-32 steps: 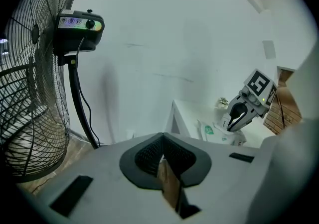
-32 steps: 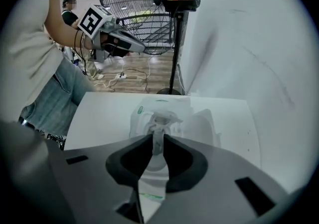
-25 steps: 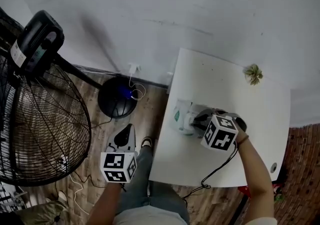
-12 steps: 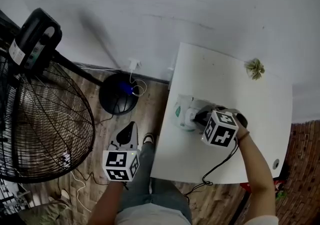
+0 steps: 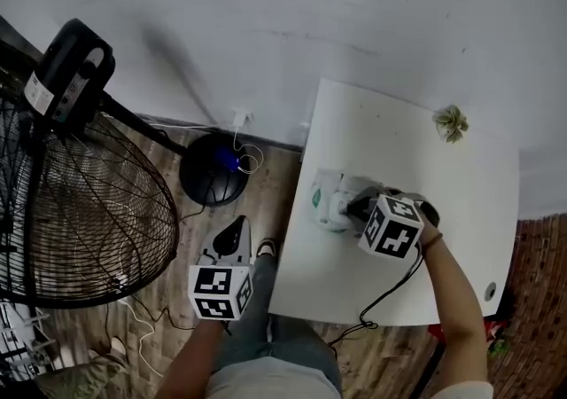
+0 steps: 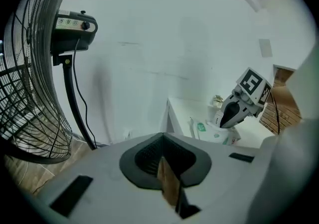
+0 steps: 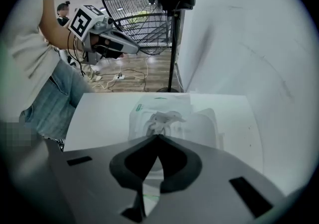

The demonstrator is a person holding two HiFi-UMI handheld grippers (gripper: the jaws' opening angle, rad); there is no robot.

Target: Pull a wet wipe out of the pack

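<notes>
**Task object.** The wet wipe pack is a soft white pouch with green print. It lies flat on the white table. Its lid is flipped open toward the wall side. A crumpled white tuft of wet wipe stands up out of the opening.

**Grippers.** The right gripper is over the pack. Its jaws are closed, and the tips meet at the near edge of the tuft, pinching it. The left gripper is off the table, over the wooden floor and well apart from the pack. Its jaws are pressed together with nothing between them.

**Edges and clearance.**
- The pack lies near the table's left edge, with a narrow strip of bare top between the two.
- Bare tabletop extends from the pack toward the wall and toward the person.
- A small plant stands near the far right corner, well apart from the pack.
- Left of the table, a large pedestal fan stands on its round base. Cables lie on the floor around it.
</notes>
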